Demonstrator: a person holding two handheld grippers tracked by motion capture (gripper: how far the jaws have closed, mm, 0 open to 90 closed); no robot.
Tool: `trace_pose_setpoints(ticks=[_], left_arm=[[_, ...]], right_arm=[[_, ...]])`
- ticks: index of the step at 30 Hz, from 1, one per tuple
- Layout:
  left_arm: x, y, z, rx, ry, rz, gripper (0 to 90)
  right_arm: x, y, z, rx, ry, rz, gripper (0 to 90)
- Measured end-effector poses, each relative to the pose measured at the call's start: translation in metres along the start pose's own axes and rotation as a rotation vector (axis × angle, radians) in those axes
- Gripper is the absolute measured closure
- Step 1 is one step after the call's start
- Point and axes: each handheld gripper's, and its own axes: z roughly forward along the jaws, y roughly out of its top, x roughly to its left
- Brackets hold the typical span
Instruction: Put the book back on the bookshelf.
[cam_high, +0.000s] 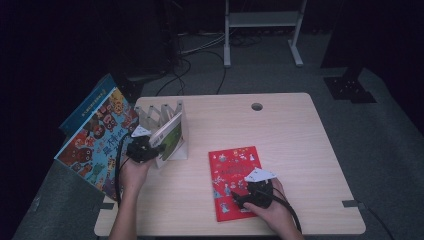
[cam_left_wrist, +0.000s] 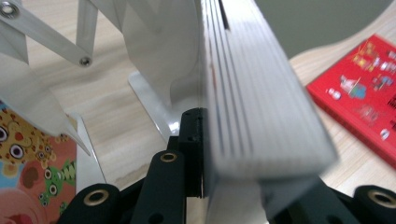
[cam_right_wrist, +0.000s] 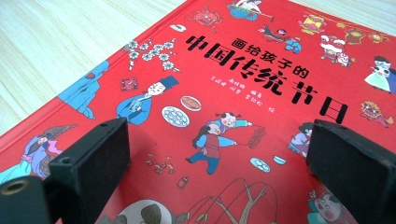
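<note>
The high view looks forward and down on the bench (cam_high: 280, 125); each gripper view sits close — all three share the red book (cam_high: 232, 172).

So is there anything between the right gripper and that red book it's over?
Nothing visible. The right gripper sits over the near end of the red book with its jaws spread wide, and bare cover shows between them. The white book rack stands well off to the left.

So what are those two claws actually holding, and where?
The left gripper clamps a book by its page edge; the right gripper is open over the red book.
</note>
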Motion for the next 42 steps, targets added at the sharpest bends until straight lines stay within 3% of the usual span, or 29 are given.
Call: trace_pose_setpoints(ticks=[7,16,26,33,39,42], left_arm=[[0.001,-0.011,0.005,0.043,0.002,0.003,74.4],[0.001,-0.015,0.004,0.035,-0.003,0.005,72.9],[0.002,-0.029,-0.025,0.047,-0.008,0.027,63.3],[0.003,-0.037,-0.036,0.054,-0.029,0.053,73.5],[0.000,-0.034,-0.030,0.053,-0.056,0.047,73.5],[-0.005,-0.030,-0.026,0.065,-0.059,0.068,73.0]], right_arm=[[0.000,0.000,0.000,0.000,0.000,0.000,5.5],[0.000,0.000,0.000,0.000,0.000,-0.001,5.6],[0.001,-0.001,0.000,-0.006,-0.002,0.006,5.6],[0.001,-0.001,0.000,-0.006,-0.002,0.006,5.6],[0.001,-0.001,0.000,-0.006,-0.002,0.006,5.6],[0.001,-0.001,0.000,-0.005,-0.002,0.006,5.6]])
